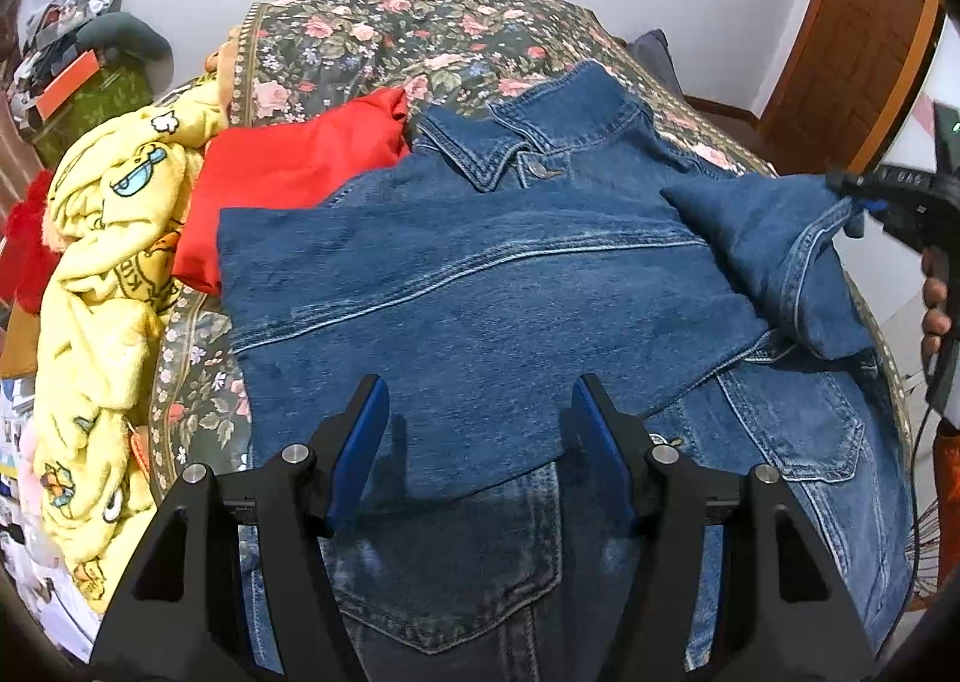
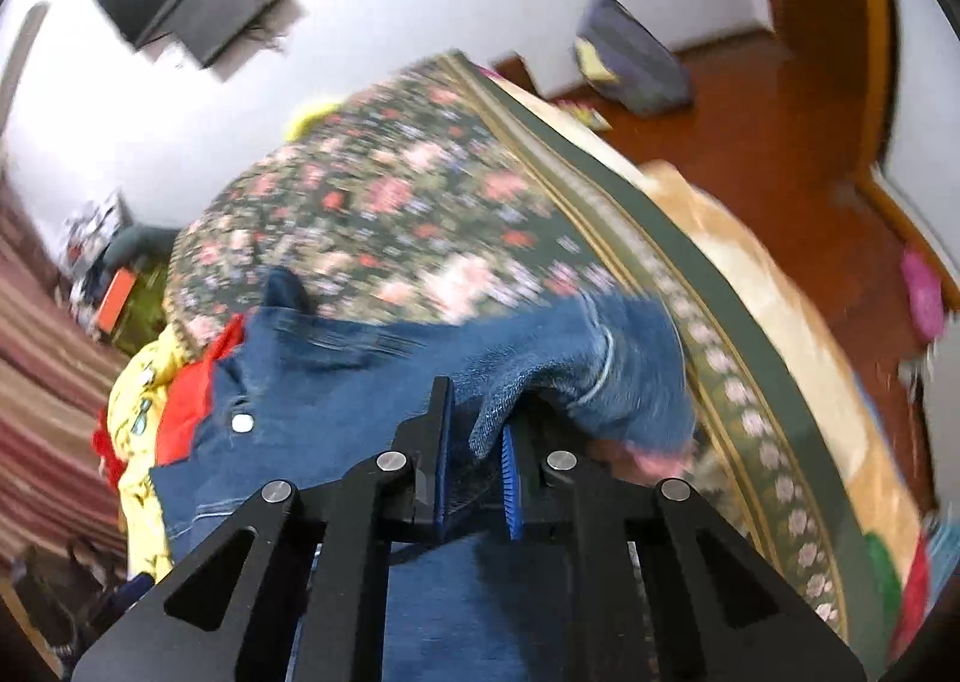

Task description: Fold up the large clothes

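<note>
While the denim jacket (image 1: 480, 286) lies on the bed (image 1: 372, 39), the right claw (image 2: 474, 460) grips its sleeve cuff (image 1: 840, 226) at 3 o'clock — mid-fold; left claw (image 1: 474, 442) hovers wide apart, empty — next, lay sleeve across

Left tongs (image 1: 474, 442) wide open, blue-padded fingers (image 1: 360, 442) spread well apart, nothing between them, hovering low and pointing forward. Right tongs (image 2: 477, 442) nearly closed, pads (image 2: 511, 472) pinching a fold of cloth, tilted in own view, which is motion-blurred. From the left wrist view the right tongs (image 1: 864, 202) sit at far right edge, tips clamped; bare fingers of the person's right hand (image 1: 936, 310) wrap the handle.
</note>
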`<state>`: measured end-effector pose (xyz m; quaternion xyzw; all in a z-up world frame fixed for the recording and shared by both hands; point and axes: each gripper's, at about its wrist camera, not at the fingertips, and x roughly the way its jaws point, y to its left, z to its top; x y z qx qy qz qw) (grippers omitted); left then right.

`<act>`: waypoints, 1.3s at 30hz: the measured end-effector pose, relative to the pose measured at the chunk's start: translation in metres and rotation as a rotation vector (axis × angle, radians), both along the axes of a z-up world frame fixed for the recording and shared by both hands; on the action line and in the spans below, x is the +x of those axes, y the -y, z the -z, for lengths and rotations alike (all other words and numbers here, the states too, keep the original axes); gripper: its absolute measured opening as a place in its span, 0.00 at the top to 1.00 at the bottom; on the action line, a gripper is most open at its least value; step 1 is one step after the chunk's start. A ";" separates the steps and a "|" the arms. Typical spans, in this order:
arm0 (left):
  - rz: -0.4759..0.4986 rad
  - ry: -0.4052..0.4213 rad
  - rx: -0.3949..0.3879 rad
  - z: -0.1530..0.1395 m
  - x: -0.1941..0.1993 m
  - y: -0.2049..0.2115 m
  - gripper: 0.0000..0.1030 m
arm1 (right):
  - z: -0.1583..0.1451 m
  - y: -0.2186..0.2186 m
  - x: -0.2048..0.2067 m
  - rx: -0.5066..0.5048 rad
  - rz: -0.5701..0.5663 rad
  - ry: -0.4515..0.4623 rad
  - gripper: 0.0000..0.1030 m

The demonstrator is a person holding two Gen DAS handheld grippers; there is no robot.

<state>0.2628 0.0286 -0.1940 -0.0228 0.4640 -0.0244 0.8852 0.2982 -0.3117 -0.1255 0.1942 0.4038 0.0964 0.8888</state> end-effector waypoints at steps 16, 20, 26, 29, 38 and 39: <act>-0.096 0.071 -0.081 -0.017 -0.044 -0.074 0.39 | -0.050 -0.242 -0.034 -0.135 -0.508 0.108 0.91; -0.143 0.050 -0.095 -0.010 -0.054 -0.091 0.39 | 0.013 -0.290 -0.041 -0.215 -0.620 -0.036 0.91; -0.180 0.012 -0.151 0.002 -0.061 -0.106 0.38 | 0.045 -0.304 -0.057 -0.279 -0.742 -0.161 0.86; -0.173 -0.011 -0.181 0.007 -0.058 -0.104 0.38 | 0.031 -0.296 -0.061 -0.308 -0.752 -0.133 0.85; -0.098 -0.063 -0.326 0.018 -0.036 -0.081 0.38 | -0.034 -0.225 -0.061 -0.322 -0.584 0.082 0.49; -0.099 -0.083 -0.348 0.023 -0.031 -0.079 0.38 | -0.034 -0.225 -0.061 -0.322 -0.584 0.082 0.45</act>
